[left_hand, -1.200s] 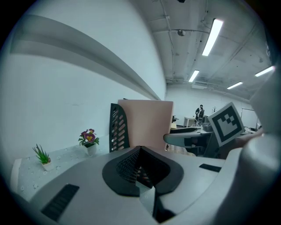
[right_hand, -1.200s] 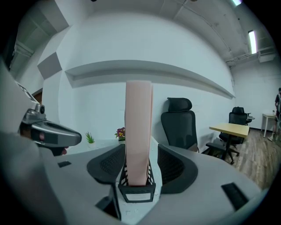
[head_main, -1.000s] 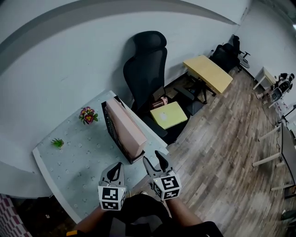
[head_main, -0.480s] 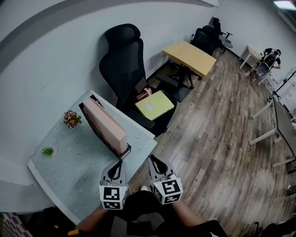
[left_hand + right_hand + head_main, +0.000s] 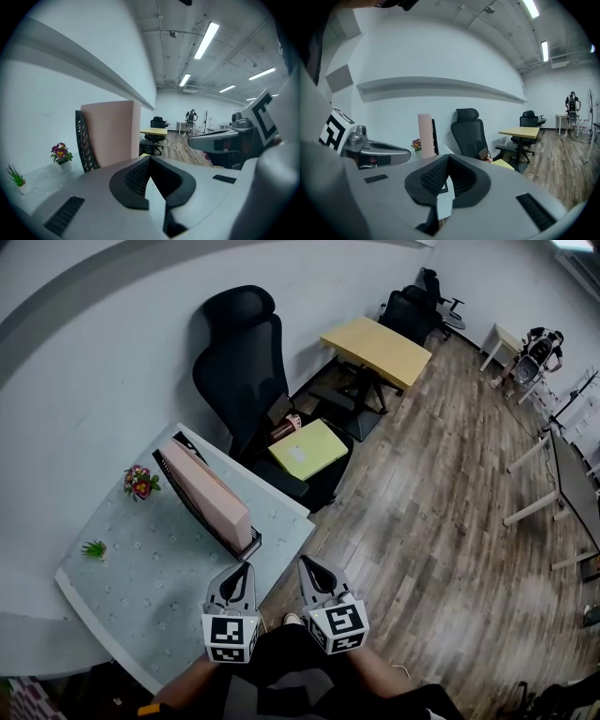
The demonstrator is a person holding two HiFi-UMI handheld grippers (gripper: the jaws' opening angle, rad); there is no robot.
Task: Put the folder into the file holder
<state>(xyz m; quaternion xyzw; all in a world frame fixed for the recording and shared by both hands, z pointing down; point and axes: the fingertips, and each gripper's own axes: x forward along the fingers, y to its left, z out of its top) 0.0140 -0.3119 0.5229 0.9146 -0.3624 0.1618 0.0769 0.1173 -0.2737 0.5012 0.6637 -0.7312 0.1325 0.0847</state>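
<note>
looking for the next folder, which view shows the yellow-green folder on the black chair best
Head view: the flat yellow-green folder lies fully visible from above on the black office chair. Right gripper view shows only its edge; left gripper view, a sliver.

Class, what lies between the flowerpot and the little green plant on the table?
Only bare tablecloth separates flowerpot and plant, clearest in the head view.
</note>
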